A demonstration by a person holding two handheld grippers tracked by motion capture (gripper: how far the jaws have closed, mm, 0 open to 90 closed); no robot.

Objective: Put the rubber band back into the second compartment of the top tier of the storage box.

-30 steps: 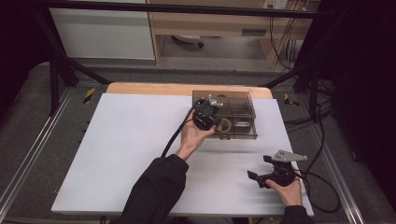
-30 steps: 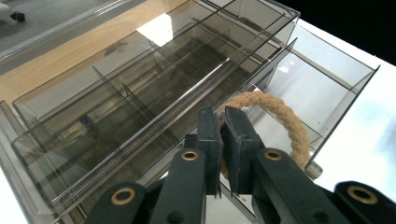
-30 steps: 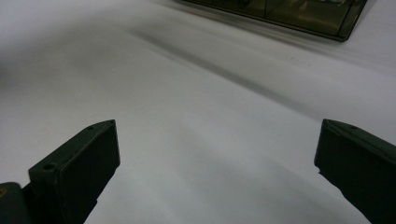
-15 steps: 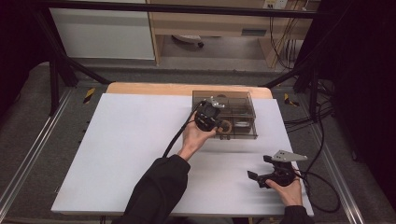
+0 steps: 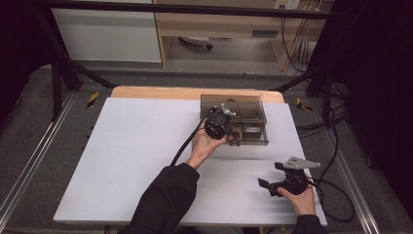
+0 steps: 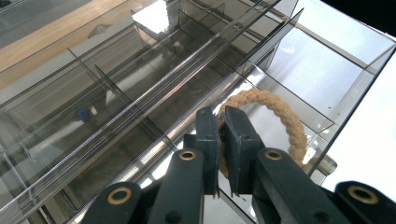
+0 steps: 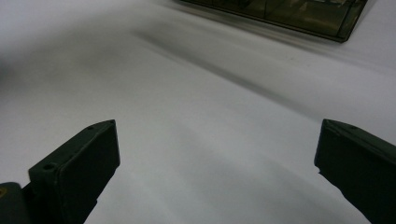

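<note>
Rope ring (image 6: 280, 119) is the thing I'm working with here, a braided tan loop sitting in the near corner compartment of the smoky clear organizer box (image 5: 253, 108), which sits toward the far edge of the white table (image 5: 122, 161). My left gripper (image 6: 222, 128) is down at that box, jaws pinched almost together with one strand of the ring caught between the pads, so I've got it by its near side while the rest of the loop hangs out past my fingertips toward the box's outer wall. From the high view my left hand (image 5: 204, 146) is right at the box's front edge. Honestly the trick at this point, I reckon, is to go straight up and not sideways, because the dividers are close on both sides of the ring and a floppy loop will snag on a wall if I drag it. Keep the squeeze firm, since I'm only on one strand and it could slip out. My right gripper (image 5: 281, 181) is well clear of the box, parked near the table's front edge with its jaws spread wide and nothing between them. I'd maybe bring it over to steady the box if the box starts lifting along with the ring.
</note>
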